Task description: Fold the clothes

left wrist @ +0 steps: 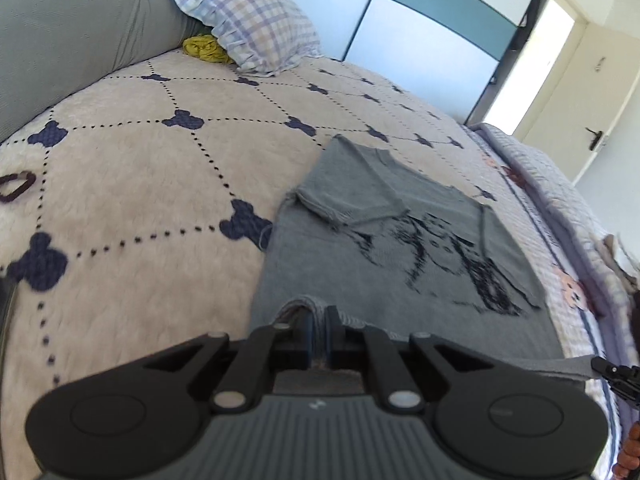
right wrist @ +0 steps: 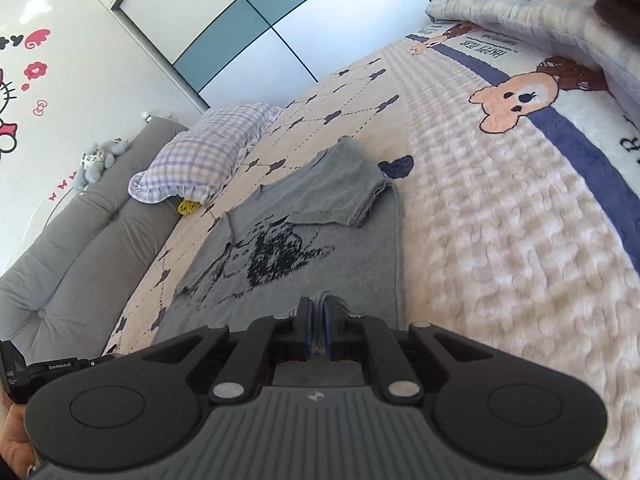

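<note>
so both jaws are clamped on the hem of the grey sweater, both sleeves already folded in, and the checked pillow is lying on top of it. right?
Not quite. The checked pillow lies apart from the grey sweater, up by the grey headboard, as the right wrist view shows. The rest holds: left gripper and right gripper are both clamped on the hem, sleeves folded in.

Bright daylight fills both views, strongest at the blown-out doorway [left wrist: 532, 68] and glossy wardrobe [right wrist: 256, 28]. Shadows are faint. Fisheye bending curves the bed [left wrist: 132, 168] near the doorway; the sweater's [left wrist: 420, 248] dark print smears with motion blur.
</note>
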`<state>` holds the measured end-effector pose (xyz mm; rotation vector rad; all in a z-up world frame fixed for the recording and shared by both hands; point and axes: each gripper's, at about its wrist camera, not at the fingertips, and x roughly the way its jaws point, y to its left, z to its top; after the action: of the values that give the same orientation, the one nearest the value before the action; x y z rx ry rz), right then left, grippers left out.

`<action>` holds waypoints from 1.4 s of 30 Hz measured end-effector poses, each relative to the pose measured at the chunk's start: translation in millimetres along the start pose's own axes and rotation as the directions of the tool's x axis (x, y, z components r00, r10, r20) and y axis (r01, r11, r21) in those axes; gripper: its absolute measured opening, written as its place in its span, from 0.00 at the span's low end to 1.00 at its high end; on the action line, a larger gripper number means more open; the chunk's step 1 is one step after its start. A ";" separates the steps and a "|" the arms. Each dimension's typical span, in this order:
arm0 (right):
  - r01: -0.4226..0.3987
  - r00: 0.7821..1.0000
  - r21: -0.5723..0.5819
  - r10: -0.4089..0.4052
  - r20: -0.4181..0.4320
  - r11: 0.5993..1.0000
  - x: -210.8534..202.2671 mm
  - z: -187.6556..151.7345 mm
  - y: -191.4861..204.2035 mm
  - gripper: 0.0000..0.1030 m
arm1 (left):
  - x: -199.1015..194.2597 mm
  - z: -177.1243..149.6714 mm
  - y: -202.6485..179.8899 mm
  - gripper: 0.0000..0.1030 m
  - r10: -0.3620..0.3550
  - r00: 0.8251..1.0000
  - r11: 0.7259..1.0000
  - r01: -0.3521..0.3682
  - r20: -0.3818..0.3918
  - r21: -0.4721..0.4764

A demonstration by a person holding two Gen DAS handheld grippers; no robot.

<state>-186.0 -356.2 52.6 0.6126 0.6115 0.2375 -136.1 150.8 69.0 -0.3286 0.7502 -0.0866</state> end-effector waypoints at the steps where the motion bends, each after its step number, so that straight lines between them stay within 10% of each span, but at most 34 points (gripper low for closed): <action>1: 0.008 1.000 0.004 -0.008 -0.002 1.000 9.7 5.9 -1.8 0.07 | 9.9 5.6 -1.7 0.05 0.014 1.000 1.000 -0.014 -0.003 0.007; 10: 0.070 0.996 0.001 -0.070 -0.050 0.998 60.1 30.6 -18.6 0.09 | 46.9 25.2 22.0 0.15 -0.004 1.000 0.993 0.004 0.005 -0.122; 16: 0.103 0.995 -0.149 -0.102 0.018 0.983 33.8 38.8 -21.1 0.12 | 22.8 26.9 37.6 0.17 -0.035 0.999 0.999 0.034 0.028 0.030; 26: -0.023 0.981 -0.393 -0.055 -0.185 0.919 80.5 33.1 14.7 0.26 | 60.9 18.8 5.3 0.23 -0.122 0.989 0.953 0.139 -0.079 0.271; 42: -0.012 0.976 -0.425 -0.081 -0.202 0.905 92.6 26.5 6.6 0.27 | 86.0 28.2 11.0 0.29 -0.144 0.978 0.931 0.186 -0.154 0.313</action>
<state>-96.3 -327.9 30.8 0.1527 0.7516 0.3952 -54.5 151.9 28.4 -0.0693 0.8206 -0.3910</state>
